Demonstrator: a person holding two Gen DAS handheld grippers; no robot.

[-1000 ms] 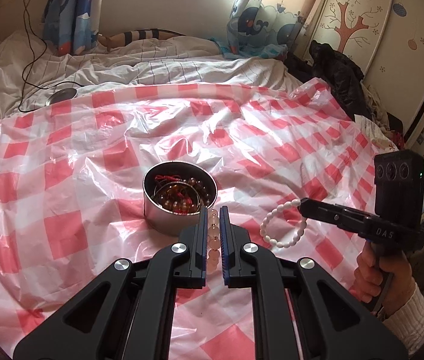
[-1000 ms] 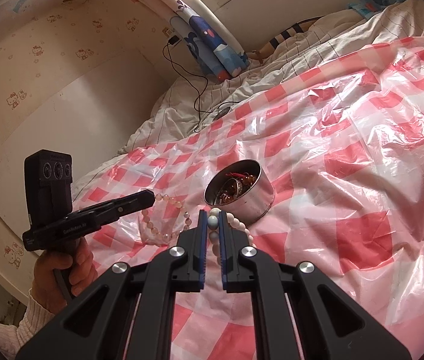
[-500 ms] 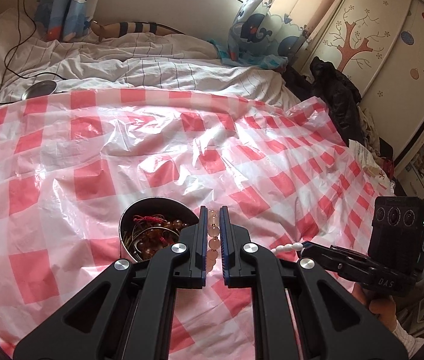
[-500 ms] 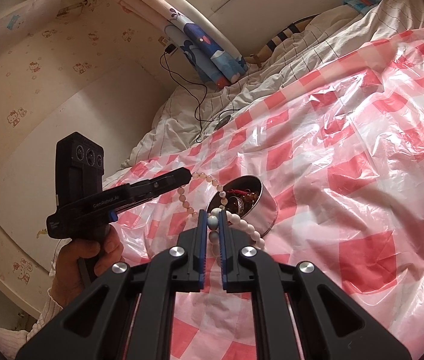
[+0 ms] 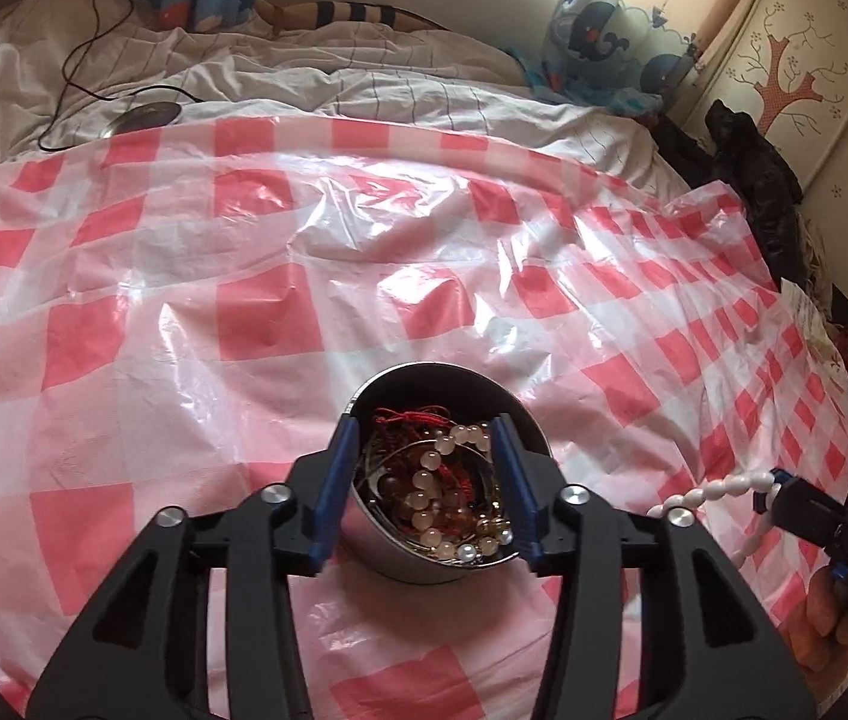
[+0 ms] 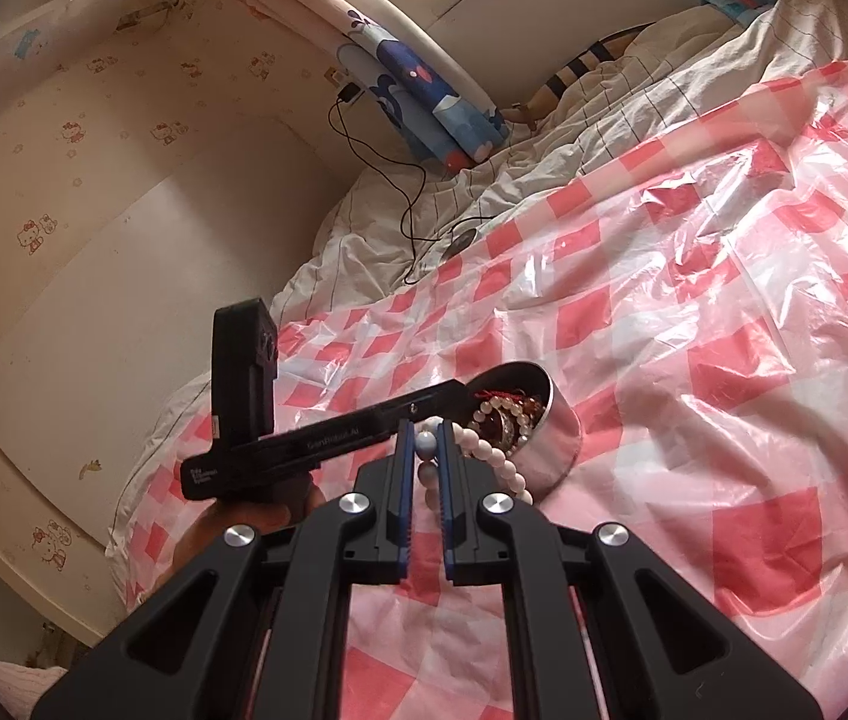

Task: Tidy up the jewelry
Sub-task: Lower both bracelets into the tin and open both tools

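Left tool (image 5: 424, 468): spread wide, right above the round shiny metal tin (image 5: 447, 483); one blue-edged finger on each side of the tin's opening, nothing pinched.
Right tool (image 6: 425, 468): pressed together on the white bead bracelet (image 6: 493, 453); pinching one pale bluish bead, other beads hanging in a loop to the right of the fingers.
White bead bracelet, from the left camera (image 5: 718, 489): hanging from the right tool's tip (image 5: 775, 489), to the right of the tin, apart from it.
Tin content: pale pink bead bracelet (image 5: 424, 486) lying on top of brown beads, red cord and thin metal rings.
Tin place: upright on the red-and-white checked plastic sheet (image 5: 256, 324), spread over the bed.
Behind the sheet: white striped bedding (image 5: 364, 84) with a black cable (image 5: 82, 42).
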